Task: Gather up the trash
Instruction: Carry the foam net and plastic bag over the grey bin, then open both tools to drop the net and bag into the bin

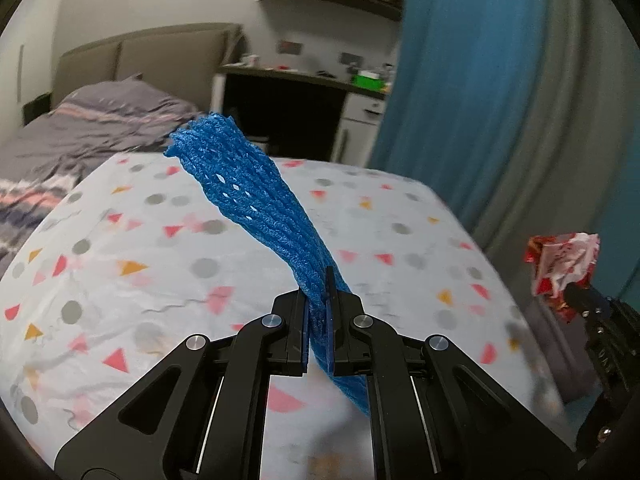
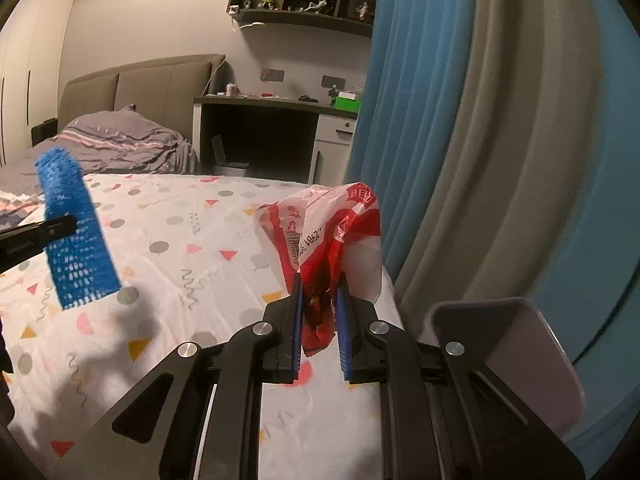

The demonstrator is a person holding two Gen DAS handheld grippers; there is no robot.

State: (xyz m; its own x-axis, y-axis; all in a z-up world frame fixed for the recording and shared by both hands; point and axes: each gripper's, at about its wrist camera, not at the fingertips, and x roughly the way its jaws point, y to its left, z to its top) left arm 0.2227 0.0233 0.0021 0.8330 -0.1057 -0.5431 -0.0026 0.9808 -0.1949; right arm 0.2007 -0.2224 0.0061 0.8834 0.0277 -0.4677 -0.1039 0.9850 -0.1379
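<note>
My left gripper [image 1: 319,286] is shut on a blue foam net sleeve [image 1: 256,196], held up above the bed; the sleeve also shows in the right wrist view [image 2: 76,236] at the left, clamped by the left gripper [image 2: 60,226]. My right gripper [image 2: 319,284] is shut on a crumpled red and white plastic wrapper [image 2: 332,228], held above the bed's right edge. The wrapper also shows in the left wrist view [image 1: 560,264] at the far right, above the right gripper [image 1: 576,294].
A bed with a white patterned sheet [image 2: 180,248] lies below both grippers. A grey bin [image 2: 516,352] stands at the bed's right side, below the right gripper. Blue and grey curtains [image 2: 480,140] hang on the right. A desk [image 2: 272,128] stands beyond.
</note>
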